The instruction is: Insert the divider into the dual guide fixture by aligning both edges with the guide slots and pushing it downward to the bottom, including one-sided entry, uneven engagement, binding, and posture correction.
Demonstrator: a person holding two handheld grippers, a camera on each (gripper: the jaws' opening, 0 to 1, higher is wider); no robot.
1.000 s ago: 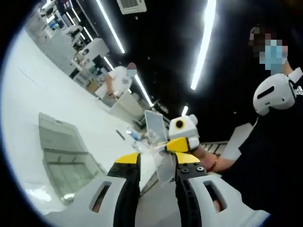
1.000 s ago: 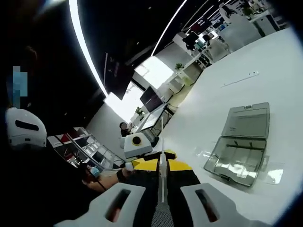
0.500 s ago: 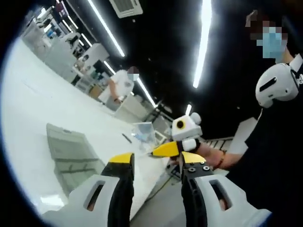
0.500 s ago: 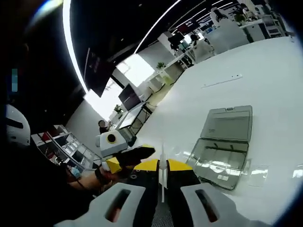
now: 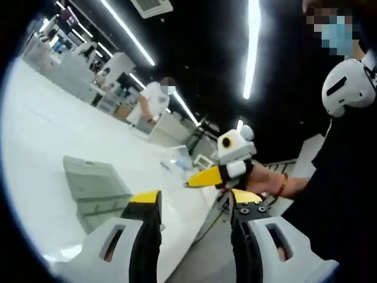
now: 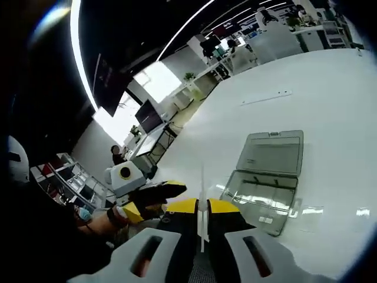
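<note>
A: Any readable text or brands?
B: None legible, all too small or blurred.
A: Containers?
B: Clear plastic case (image 6: 268, 183) lying open on the white table (image 6: 330, 88), lid flat behind the base. Inside the base I can make out moulded ribs and glare; contents can't be told. Same case (image 5: 97, 188) in the left gripper view, near the table edge.
A: Divider?
B: Thin clear divider (image 6: 202, 206), edge-on, upright, pinched between the jaws of the right gripper (image 6: 202, 207), held above the table just beside the case. From the left gripper view the right gripper (image 5: 209, 175) carries the pale sheet (image 5: 177, 159).
A: Left gripper?
B: Left gripper (image 5: 191, 203) jaws spread apart, nothing between them. It also appears in the right gripper view (image 6: 156, 191).
</note>
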